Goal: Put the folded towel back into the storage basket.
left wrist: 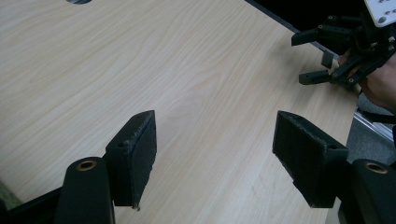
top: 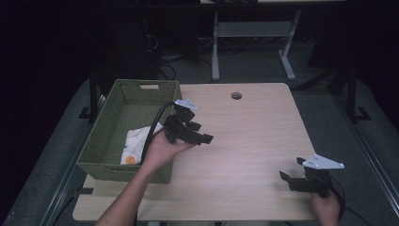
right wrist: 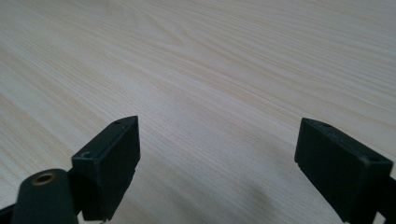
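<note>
Both claws empty; the cloth lies in the basket

The white cloth (top: 137,142), crumpled with an orange spot at its near end, lies on the floor of the green woven basket (top: 100,136), toward the basket's near wall. The left claw (top: 200,133) hangs released just beside the basket's right rim, jaws wide and pointing away from it over bare surface (top: 254,136). The right claw (top: 291,175) rests released well apart from the basket, near the surface's near right corner. The cloth looks light, soft and limp, so it should bunch and drape rather than slip. A raised fold near its middle seems the best pinch, reached from above to clear the basket's walls.
</note>
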`<state>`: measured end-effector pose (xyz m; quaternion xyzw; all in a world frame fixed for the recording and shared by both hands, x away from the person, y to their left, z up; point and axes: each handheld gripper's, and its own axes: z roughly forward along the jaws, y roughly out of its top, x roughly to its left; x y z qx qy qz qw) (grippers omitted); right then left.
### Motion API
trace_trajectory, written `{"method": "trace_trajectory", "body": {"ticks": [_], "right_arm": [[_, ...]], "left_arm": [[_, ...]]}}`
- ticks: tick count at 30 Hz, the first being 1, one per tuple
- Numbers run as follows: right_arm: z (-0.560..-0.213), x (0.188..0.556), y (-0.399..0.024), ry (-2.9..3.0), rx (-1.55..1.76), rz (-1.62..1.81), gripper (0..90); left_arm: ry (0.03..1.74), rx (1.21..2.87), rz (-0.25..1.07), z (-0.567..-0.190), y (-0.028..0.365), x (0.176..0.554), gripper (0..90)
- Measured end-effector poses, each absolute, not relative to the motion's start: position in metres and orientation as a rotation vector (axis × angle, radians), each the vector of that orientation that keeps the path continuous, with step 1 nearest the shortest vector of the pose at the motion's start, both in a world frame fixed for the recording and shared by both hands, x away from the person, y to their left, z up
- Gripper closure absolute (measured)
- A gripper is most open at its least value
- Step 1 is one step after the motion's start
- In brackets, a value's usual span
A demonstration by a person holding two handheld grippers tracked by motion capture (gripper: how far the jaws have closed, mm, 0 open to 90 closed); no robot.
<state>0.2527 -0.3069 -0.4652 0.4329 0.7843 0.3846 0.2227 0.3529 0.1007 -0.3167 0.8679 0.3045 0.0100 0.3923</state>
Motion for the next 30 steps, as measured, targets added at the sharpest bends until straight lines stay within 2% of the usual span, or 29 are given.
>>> {"method": "trace_trajectory", "body": {"ticks": [25, 30], "right_arm": [[-0.465, 0.253, -0.308, 2.164, 1.190, 1.068, 13.8], [-0.466, 0.254, -0.307, 2.167, 1.192, 1.062, 13.7]], "left_arm": [[0.786, 2.183, 0.024, -0.342, 0.059, 0.338, 29.7], [0.763, 2.223, 0.031, -0.353, 0.047, 0.333, 29.7]]}}
